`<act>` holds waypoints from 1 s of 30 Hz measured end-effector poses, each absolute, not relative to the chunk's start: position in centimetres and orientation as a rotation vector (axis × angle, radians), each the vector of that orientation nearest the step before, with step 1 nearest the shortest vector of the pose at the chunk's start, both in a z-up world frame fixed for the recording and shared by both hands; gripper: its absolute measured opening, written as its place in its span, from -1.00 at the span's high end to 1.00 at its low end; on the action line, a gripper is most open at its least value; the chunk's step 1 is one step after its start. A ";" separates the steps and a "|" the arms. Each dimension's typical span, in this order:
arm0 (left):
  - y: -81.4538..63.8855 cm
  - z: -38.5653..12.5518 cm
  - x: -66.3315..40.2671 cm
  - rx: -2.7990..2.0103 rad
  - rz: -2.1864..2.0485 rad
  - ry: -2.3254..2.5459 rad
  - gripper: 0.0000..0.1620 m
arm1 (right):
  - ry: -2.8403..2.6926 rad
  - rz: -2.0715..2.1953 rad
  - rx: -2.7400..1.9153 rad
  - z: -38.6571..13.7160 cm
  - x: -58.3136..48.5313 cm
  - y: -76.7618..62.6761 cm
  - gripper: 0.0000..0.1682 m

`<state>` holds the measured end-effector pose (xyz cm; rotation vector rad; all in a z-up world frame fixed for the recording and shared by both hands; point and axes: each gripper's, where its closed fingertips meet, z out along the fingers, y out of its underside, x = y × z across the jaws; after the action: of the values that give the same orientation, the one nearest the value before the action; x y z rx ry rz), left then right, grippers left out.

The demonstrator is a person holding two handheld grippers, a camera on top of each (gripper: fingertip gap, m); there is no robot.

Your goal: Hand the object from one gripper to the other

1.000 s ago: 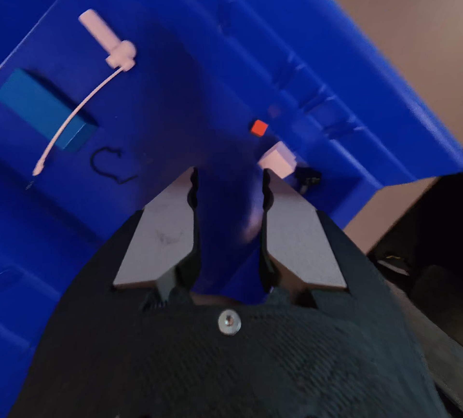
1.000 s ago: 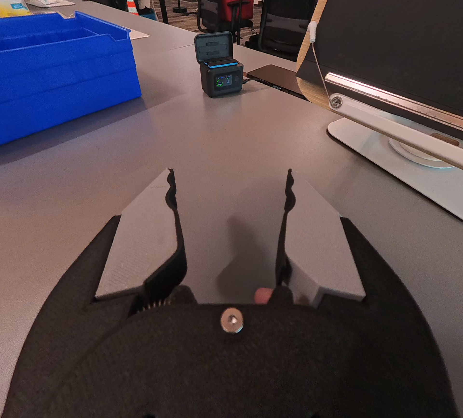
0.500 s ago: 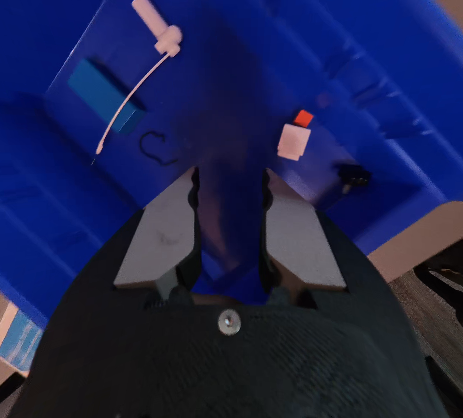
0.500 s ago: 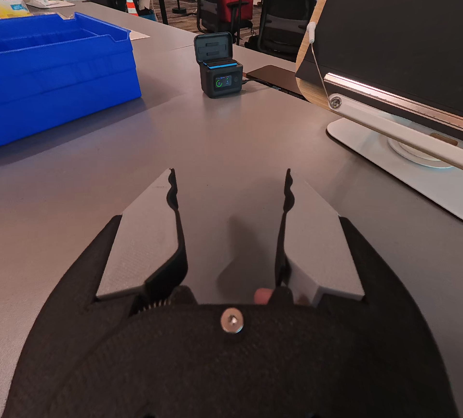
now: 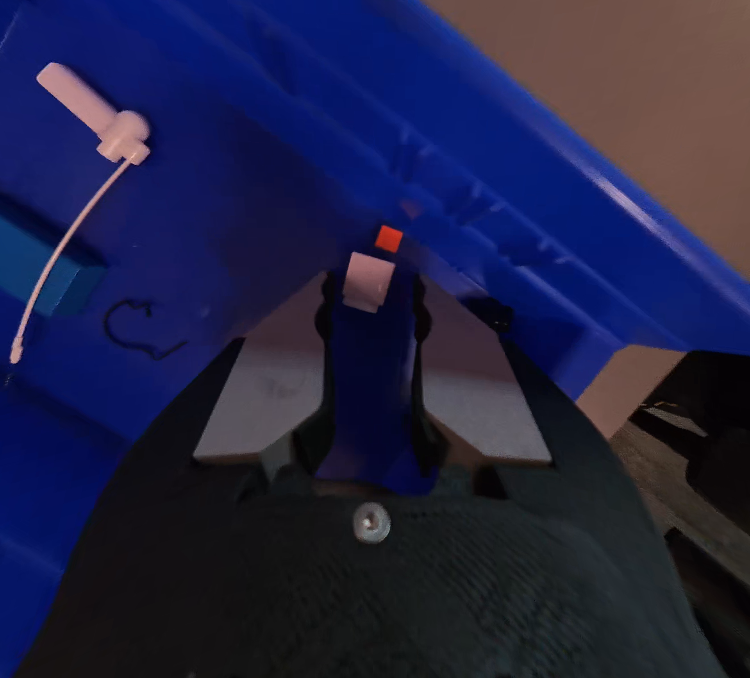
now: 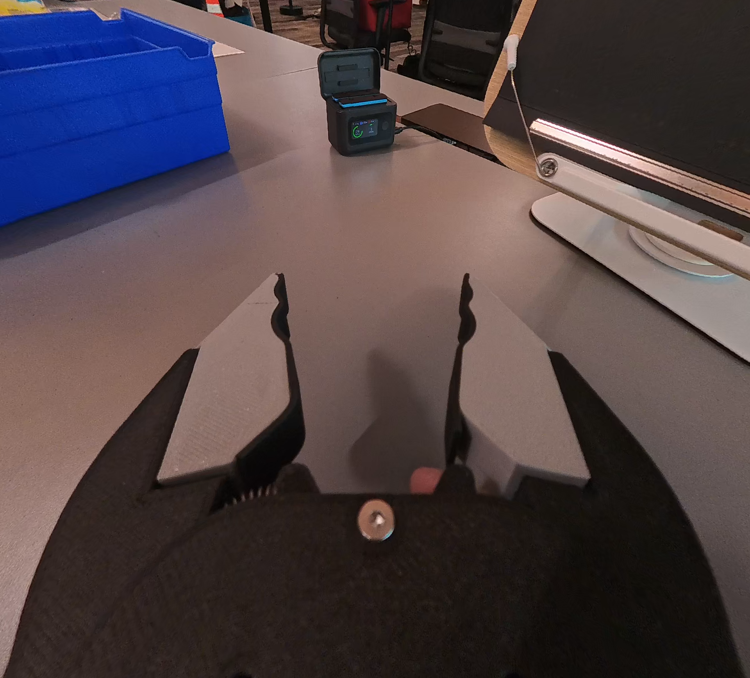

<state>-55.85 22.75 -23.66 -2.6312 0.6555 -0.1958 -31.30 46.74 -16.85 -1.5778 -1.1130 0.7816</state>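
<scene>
The left gripper [image 5: 370, 295] has swung over the blue plastic bin [image 5: 284, 110]; its parted, empty fingers now frame the small pale square block [image 5: 367, 280] at frame centre, ready to pick. The right gripper [image 6: 372, 293] waits released above the grey tabletop [image 6: 365, 220].

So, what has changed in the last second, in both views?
The left gripper has swung over the blue bin and lined up on the white block, which now sits between its open fingertips, not yet gripped. The right gripper stayed open and unmoved above the table.
</scene>
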 end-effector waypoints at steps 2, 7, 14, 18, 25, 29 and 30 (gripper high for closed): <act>22.9 -23.8 -56.7 -2.642 -0.116 0.650 0.74 | -1.116 0.784 -1.576 -16.9 -31.3 46.7 0.03; 24.1 -21.0 -60.3 -2.559 0.186 0.559 0.75 | -1.140 0.789 -1.572 -16.9 -31.5 46.2 0.05; 27.8 -6.4 -58.0 -2.002 0.589 0.453 0.75 | -1.132 0.957 -1.583 -16.1 -31.9 44.8 0.09; 30.9 -4.1 -48.7 -1.823 0.500 0.569 0.75 | -1.133 1.093 -1.516 -14.3 -31.9 43.3 0.16; 39.9 -11.1 -36.9 -1.743 0.341 0.656 0.75 | -1.180 1.437 -1.428 -12.5 -30.9 41.6 0.35; 45.0 -13.8 -35.6 -1.689 0.385 0.601 0.75 | -1.194 1.247 -1.500 -14.8 -29.6 45.0 0.34; 46.0 -14.3 -35.3 -1.683 0.389 0.596 0.75 | -1.205 1.207 -1.521 -15.5 -29.3 45.7 0.32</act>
<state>-35.27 45.95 -14.31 -1.6826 0.5956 0.3889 -29.34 45.73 -15.45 -1.5212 -1.2054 1.2072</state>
